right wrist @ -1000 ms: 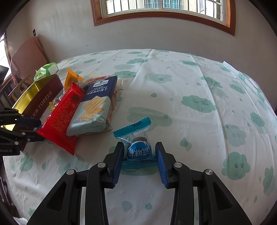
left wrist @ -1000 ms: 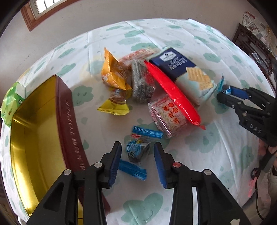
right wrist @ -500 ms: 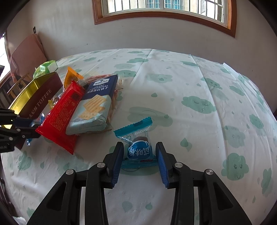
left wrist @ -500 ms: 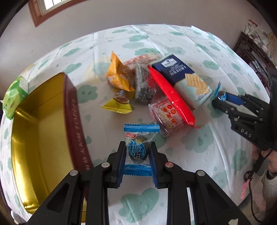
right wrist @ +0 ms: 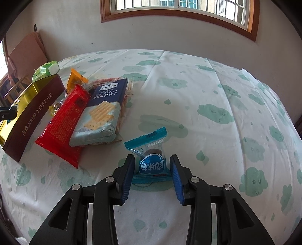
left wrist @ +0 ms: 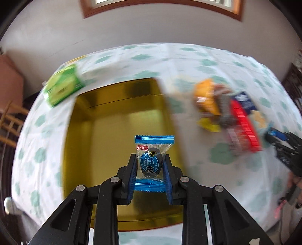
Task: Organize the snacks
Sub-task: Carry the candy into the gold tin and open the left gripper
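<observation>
My left claw [left wrist: 150,168] pinches blue candy [left wrist: 151,162] over gold tin [left wrist: 105,120]; thin wrapper could slip out early. Right claw [right wrist: 152,175], 3 o'clock, straddles another candy [right wrist: 151,164], grip unclear.

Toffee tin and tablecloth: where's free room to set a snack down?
The toffee tin shows only bare gold floor. The tablecloth lies open right of the cracker pack, out to the far edge. Crowded: the snack pile beside the tin.

Daylight from window [right wrist: 181,7]; left wrist view motion-blurred, right sharp; fisheye edges dark.
</observation>
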A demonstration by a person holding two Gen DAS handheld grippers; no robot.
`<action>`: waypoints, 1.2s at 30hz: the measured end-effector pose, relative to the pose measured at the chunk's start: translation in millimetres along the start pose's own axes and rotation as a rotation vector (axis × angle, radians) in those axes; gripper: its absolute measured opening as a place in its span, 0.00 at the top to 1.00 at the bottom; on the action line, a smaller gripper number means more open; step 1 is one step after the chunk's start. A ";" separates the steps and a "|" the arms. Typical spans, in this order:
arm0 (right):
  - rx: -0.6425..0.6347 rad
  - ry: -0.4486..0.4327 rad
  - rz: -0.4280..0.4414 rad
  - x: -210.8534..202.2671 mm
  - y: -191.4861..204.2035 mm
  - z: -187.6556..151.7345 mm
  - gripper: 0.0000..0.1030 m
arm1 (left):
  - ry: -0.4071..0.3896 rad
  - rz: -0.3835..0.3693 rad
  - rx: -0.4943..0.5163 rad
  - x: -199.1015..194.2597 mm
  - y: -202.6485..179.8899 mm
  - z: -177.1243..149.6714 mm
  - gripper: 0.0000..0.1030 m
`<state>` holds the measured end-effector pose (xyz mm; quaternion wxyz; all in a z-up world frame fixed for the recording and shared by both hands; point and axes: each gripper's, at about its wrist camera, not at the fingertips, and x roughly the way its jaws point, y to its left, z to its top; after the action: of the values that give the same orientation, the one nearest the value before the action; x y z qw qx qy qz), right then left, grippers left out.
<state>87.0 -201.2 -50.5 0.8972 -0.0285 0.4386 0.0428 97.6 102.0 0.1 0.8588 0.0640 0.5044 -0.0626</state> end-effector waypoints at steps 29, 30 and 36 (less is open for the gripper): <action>0.026 -0.071 -0.037 -73.6 30.6 28.6 0.70 | 0.093 0.153 -0.030 32.7 61.8 -43.6 0.73; 0.014 -0.078 -0.020 -78.2 34.6 28.2 0.70 | 0.094 0.153 -0.032 32.5 62.0 -43.5 0.73; -0.064 -0.075 0.107 -79.7 83.6 43.6 0.70 | 0.079 0.141 -0.037 29.5 56.5 -44.4 0.49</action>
<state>63.9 -118.3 38.0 0.9081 -0.0318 0.4039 0.1057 83.5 164.0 -44.5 0.8416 0.0859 0.5331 0.0101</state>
